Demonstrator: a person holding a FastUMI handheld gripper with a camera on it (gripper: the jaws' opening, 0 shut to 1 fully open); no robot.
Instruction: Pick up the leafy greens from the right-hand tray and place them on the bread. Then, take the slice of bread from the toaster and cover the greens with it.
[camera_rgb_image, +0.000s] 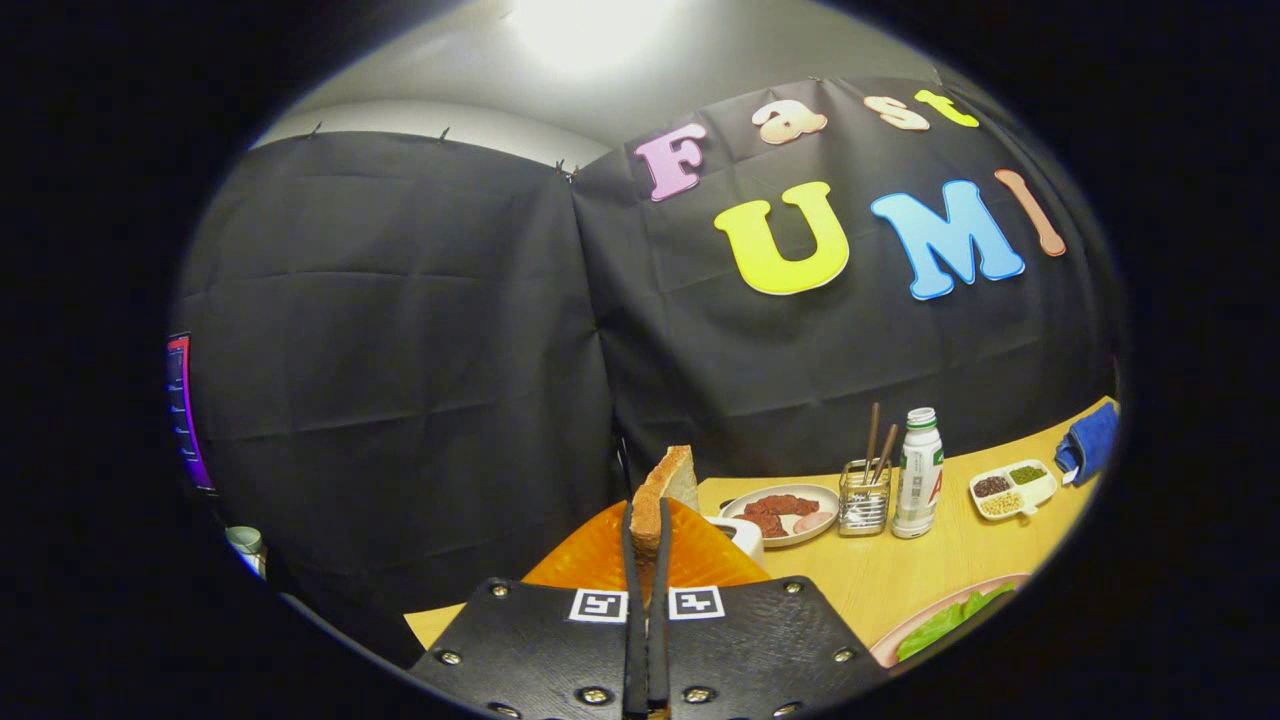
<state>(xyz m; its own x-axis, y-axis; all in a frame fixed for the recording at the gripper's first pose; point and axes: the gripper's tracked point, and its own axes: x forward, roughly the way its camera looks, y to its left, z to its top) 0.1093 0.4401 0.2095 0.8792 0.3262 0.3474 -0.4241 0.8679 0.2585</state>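
1. The booth is hung with black cloth; a pale wooden worktop (930, 570) runs across the lower right of the frame, under a bright ceiling light at the top.
2. The gripper (646, 545) sits at the bottom centre. Its two black fingers (629, 600) are drawn nearly together and appear to pinch a wedge-looking slice of tan, crusted bread (668, 490), which stands upright just above their tips.
3. Judged from this, the second half of the task is under way: the slice is gripped and seems raised above an orange ribbed plate-like surface (600, 555) behind it. A white appliance corner (738, 535), possibly the toaster, shows just right of the fingers.
4. Green leafy pieces (945, 620) lie on a pink tray (905, 630) at the lower right. Whether other greens already rest on a bottom slice cannot be told; no such slice is visible.
5. Left to do, as I judge it: carry the slice over the greens and lay it flat.
6. The slice looks dry, firm and porous, with a darker crust edge facing the camera.
7. Beyond, mid-right: a white plate of reddish food (785, 512), a clear holder with brown sticks (866, 490), a white bottle (918, 475), a white divided dish (1012, 488) and a blue cloth (1090, 440).
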